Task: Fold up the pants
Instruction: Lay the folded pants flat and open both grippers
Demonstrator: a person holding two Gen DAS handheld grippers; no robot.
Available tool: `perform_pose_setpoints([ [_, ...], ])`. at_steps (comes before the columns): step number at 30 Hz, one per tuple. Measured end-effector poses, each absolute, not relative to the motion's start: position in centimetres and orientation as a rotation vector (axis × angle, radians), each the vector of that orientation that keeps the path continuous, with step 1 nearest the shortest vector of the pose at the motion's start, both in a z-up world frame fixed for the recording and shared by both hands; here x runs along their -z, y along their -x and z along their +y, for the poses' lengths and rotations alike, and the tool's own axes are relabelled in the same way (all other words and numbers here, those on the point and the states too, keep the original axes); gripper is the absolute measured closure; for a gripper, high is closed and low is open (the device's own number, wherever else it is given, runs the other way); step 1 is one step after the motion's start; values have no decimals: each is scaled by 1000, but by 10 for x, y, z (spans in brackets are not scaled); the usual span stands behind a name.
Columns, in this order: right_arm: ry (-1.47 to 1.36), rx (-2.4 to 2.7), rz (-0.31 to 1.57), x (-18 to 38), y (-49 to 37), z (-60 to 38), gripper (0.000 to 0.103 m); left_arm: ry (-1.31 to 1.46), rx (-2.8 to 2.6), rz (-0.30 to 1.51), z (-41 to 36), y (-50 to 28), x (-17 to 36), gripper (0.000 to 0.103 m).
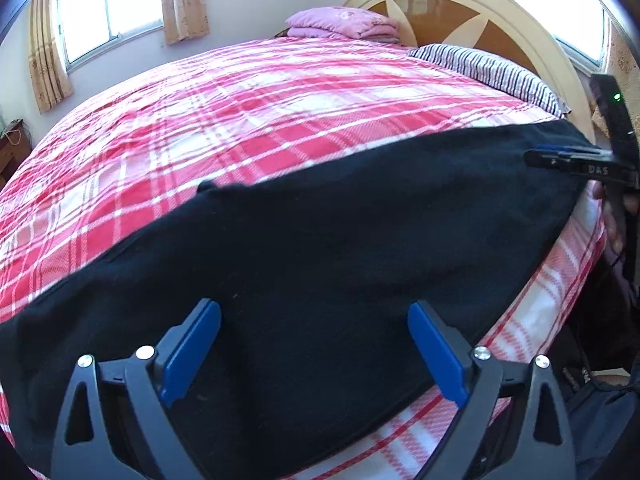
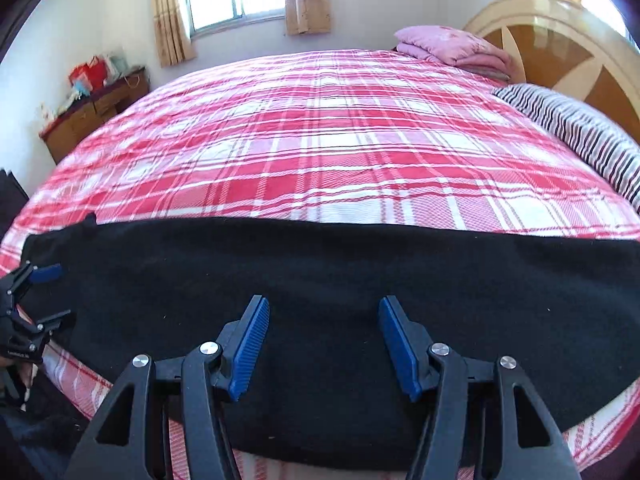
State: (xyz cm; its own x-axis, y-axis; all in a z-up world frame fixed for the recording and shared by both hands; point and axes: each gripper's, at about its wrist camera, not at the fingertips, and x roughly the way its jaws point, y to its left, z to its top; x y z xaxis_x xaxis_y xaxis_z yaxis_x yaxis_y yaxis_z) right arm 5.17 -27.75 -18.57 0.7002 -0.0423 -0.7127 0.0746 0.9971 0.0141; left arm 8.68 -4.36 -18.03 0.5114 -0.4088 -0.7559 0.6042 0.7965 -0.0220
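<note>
Black pants (image 1: 320,240) lie flat in a long band along the near edge of the bed, and in the right wrist view the pants (image 2: 320,264) fill the lower half. My left gripper (image 1: 314,308) hovers over the cloth, open wide, with nothing pinched between its blue pads. My right gripper (image 2: 323,302) is open too, its jaws at a middling width above the pants. The right gripper (image 1: 560,158) shows side-on near one end of the pants. At the far left, over the other end, is the left gripper (image 2: 56,294).
A red and white plaid cover (image 2: 320,140) spreads over the bed beyond the pants. A striped pillow (image 2: 580,132) and a folded pink blanket (image 2: 452,46) lie by the wooden headboard (image 1: 460,0). A wooden dresser (image 2: 92,108) stands beside the bed under curtained windows.
</note>
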Motion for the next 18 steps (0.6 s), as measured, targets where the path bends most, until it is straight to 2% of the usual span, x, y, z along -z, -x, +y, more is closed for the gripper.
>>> perform_pose_setpoints([
  [7, -29, 108, 744, 162, -43, -292, 44, -308, 710, 813, -87, -88, 163, 6],
  [13, -150, 284, 653, 125, -12, -379, 44, -378, 782, 773, -137, -86, 157, 6],
  [18, -227, 446, 594, 104, 18, -456, 44, -396, 859, 815, -173, -80, 176, 6],
])
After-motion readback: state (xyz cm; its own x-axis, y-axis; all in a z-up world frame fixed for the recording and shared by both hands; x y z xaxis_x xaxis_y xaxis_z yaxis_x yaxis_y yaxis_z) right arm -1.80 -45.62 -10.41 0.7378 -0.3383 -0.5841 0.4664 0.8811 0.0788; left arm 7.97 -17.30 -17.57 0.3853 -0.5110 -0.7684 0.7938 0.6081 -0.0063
